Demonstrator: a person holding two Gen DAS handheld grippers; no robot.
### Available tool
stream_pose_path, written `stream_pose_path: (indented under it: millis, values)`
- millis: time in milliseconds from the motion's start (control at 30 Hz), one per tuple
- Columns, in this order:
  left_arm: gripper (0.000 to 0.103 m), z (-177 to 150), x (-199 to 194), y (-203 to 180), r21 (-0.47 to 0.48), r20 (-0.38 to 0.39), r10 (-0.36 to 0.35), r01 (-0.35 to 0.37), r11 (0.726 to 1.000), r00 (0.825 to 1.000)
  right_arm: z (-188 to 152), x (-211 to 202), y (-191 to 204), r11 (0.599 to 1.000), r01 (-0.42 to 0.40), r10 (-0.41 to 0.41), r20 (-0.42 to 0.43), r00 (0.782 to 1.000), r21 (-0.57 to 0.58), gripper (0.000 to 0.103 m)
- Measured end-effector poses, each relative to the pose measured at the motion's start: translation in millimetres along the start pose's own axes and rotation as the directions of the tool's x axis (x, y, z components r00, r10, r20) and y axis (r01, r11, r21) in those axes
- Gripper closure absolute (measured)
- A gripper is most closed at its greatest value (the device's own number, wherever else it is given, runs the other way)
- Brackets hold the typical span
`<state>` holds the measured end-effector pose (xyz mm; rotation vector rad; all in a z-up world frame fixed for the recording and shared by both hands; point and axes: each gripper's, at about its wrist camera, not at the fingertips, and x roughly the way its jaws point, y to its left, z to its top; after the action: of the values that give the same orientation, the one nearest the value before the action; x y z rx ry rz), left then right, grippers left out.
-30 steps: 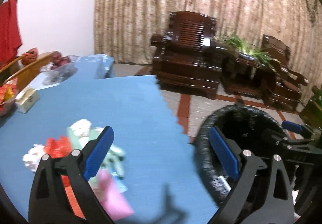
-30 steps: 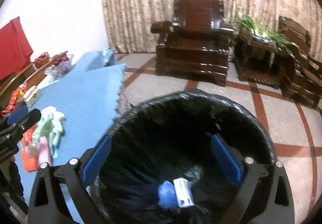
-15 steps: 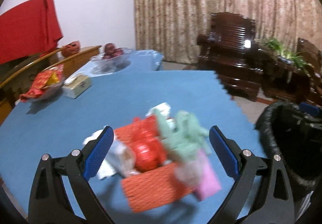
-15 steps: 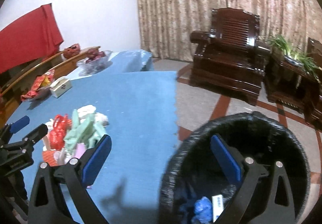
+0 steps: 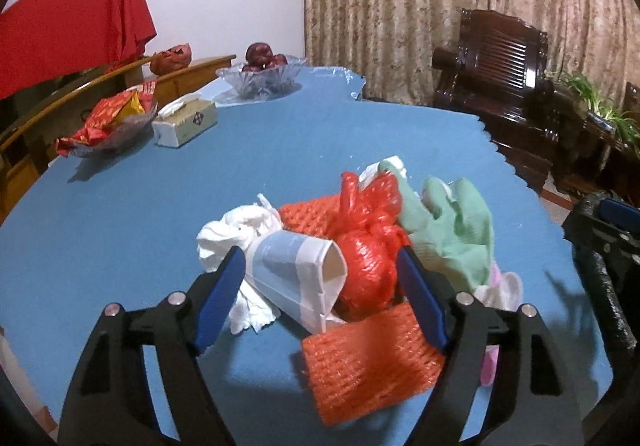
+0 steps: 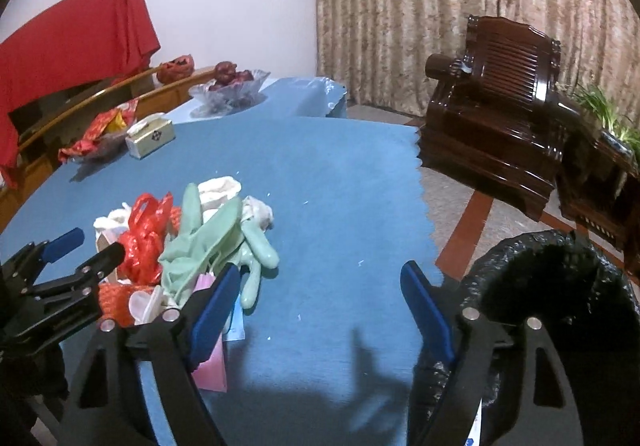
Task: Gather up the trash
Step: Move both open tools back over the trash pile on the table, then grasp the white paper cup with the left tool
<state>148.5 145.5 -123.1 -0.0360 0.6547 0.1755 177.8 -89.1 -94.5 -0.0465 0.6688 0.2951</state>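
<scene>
A heap of trash lies on the blue table point(image 5: 280, 149): a crushed paper cup point(image 5: 296, 278), a red plastic bag point(image 5: 368, 262), orange foam netting point(image 5: 368, 366), white tissue point(image 5: 236, 230), green gloves point(image 5: 452, 221) and a pink scrap point(image 6: 210, 362). My left gripper point(image 5: 320, 286) hangs low over the heap, jaws closing, with the cup and red bag between the pads, which do not press on them. My right gripper point(image 6: 320, 310) is over bare table right of the gloves point(image 6: 216, 242), jaws closing on nothing. The black-lined bin point(image 6: 552, 286) stands off the table's right edge.
At the far left of the table stand a tissue box point(image 5: 186, 123), a dish of snack packets point(image 5: 108, 121) and a glass fruit bowl point(image 5: 262, 75). A red cloth point(image 5: 72, 33) hangs beyond them. A dark wooden armchair point(image 6: 500, 109) stands on the floor beyond the table.
Both grippers have swung left, away from the bin and toward the trash heap. The left one now frames the cup and red bag, and both jaws are narrower.
</scene>
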Motion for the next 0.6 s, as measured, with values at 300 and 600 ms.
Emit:
stream_pose_path:
  millis: [300,600]
  values:
    - [0.042,-8,5,28,-0.049,-0.037,0.014,-0.016,0.999,0.999,0,14,11,1.0,-0.025,0.024,-0.03,0.999,-0.014,0.022]
    - [0.056,-14,3,43,-0.073,-0.051,-0.009,0.005,0.997,0.999,-1,16,25,0.998,-0.057,0.055,-0.038,0.998,-0.039,0.022]
